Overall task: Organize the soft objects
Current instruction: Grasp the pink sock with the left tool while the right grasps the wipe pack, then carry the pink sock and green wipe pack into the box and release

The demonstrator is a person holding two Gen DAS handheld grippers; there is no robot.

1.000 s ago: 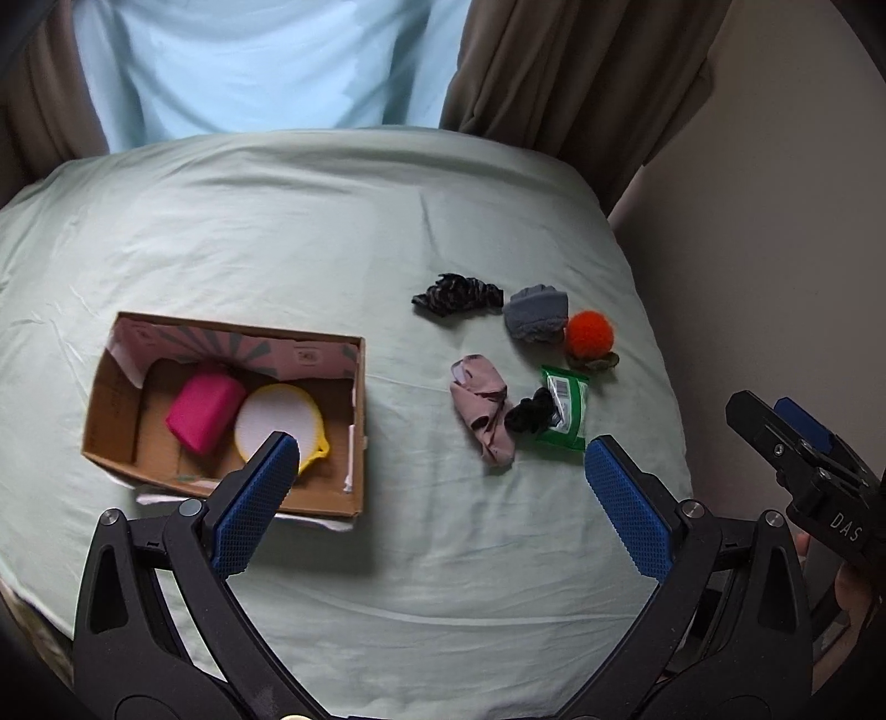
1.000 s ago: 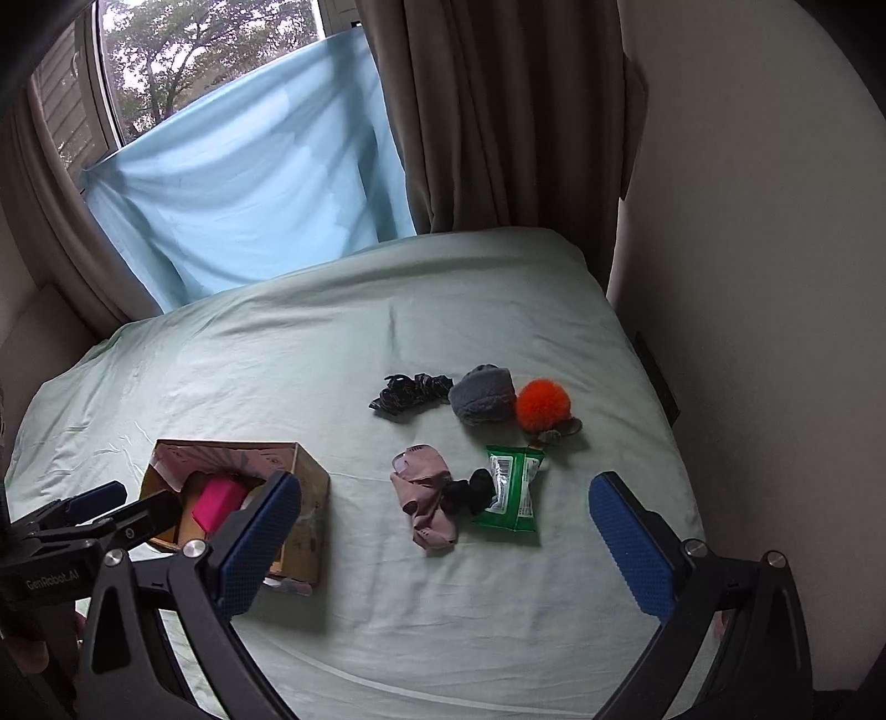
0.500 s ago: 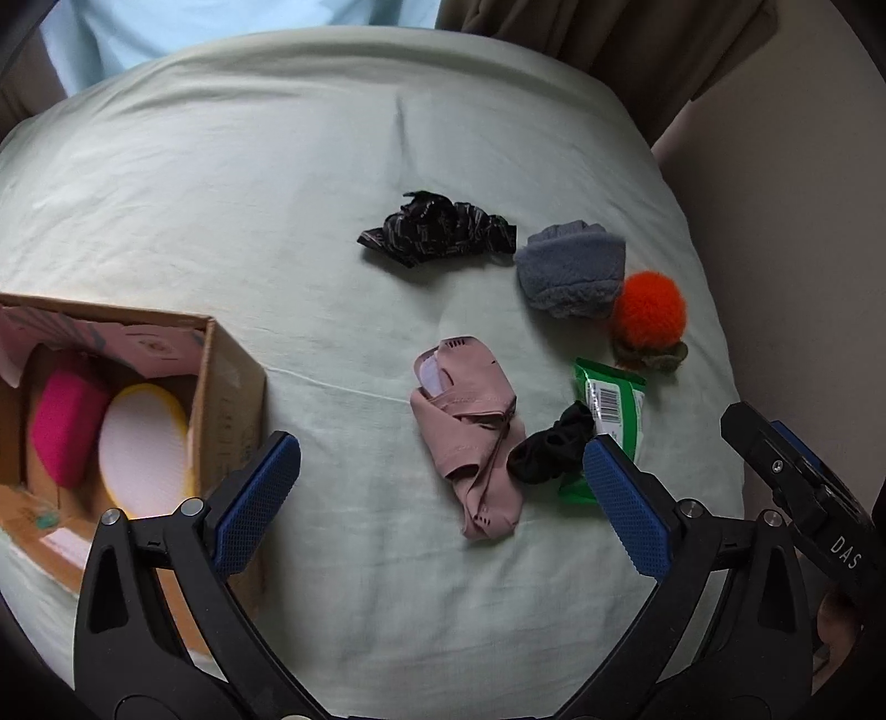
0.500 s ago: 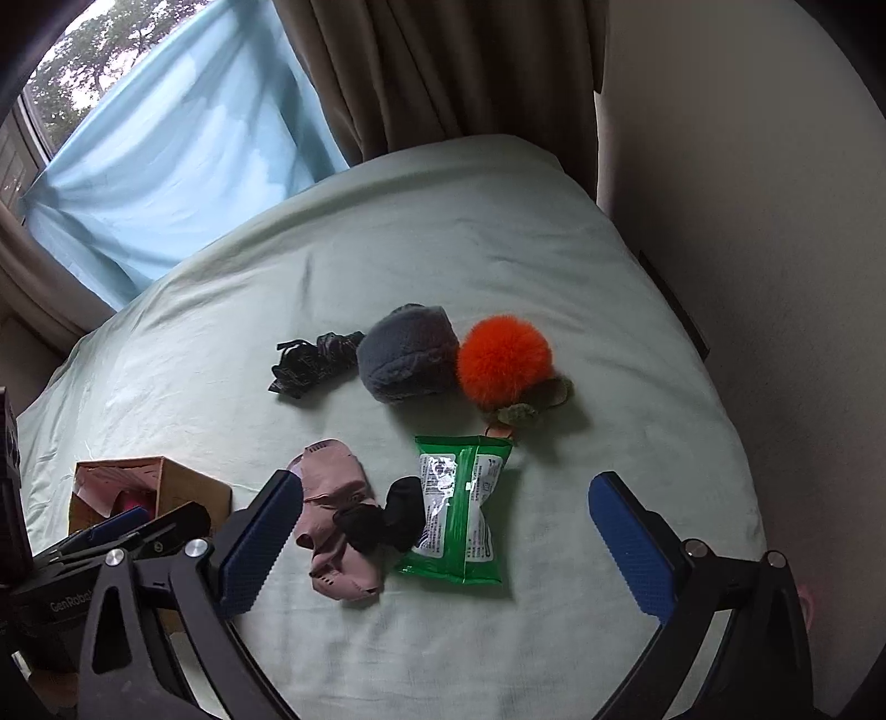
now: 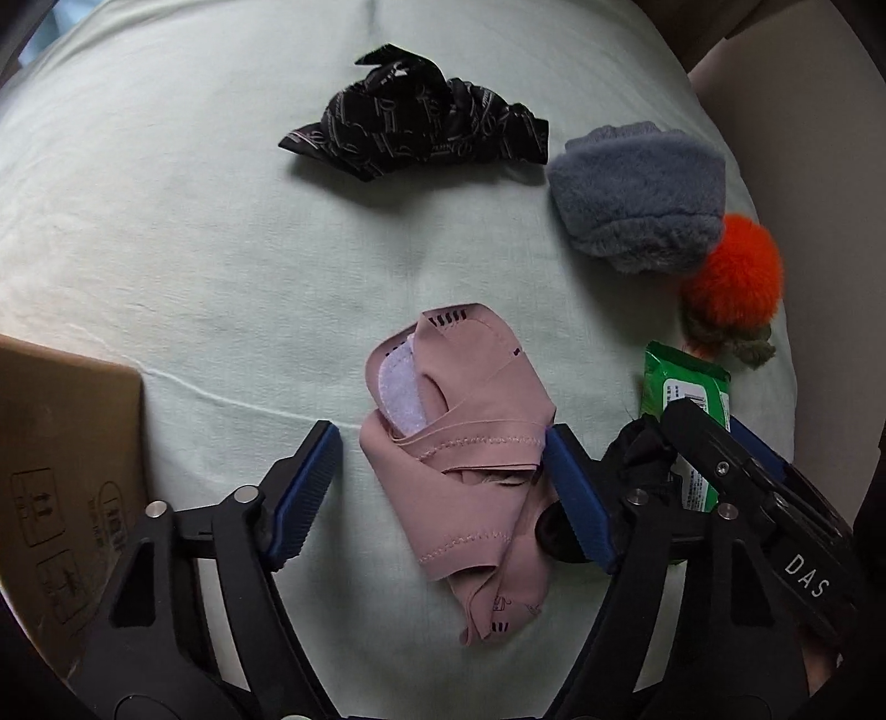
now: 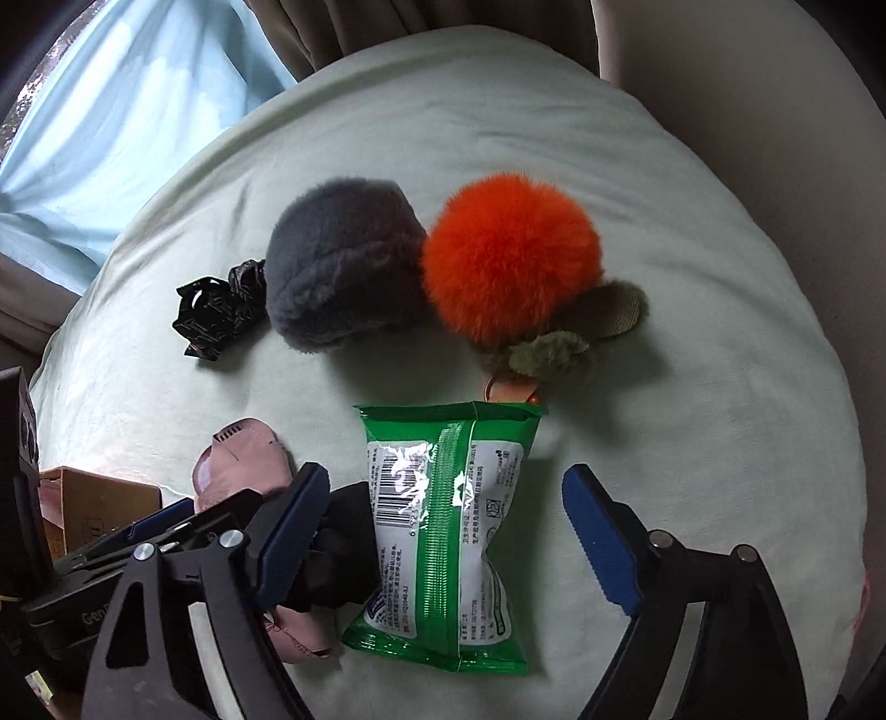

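A folded pink cloth (image 5: 459, 454) lies on the pale green bed sheet (image 5: 194, 249) between the jaws of my left gripper (image 5: 440, 435). The jaws are closing: the right pad sits at the cloth's edge, the left pad stands apart from it. My right gripper (image 6: 446, 473) straddles a green wipes pack (image 6: 443, 526), its jaws also closing, with a gap still beside the pack. A small black soft item (image 6: 343, 548) lies between the cloth and the pack, against the right gripper's left finger.
Farther back lie a black patterned scrunchie (image 5: 415, 138), a grey fluffy piece (image 5: 637, 199) and an orange pompom (image 5: 731, 271). A cardboard box (image 5: 61, 471) stands at the left. The bed's edge, a wall and curtains (image 6: 310, 33) are close on the right and behind.
Both grippers have dropped close to the bed, over the pink cloth and the green pack. Both pairs of jaws have narrowed. The box has slid to the left edge of view.
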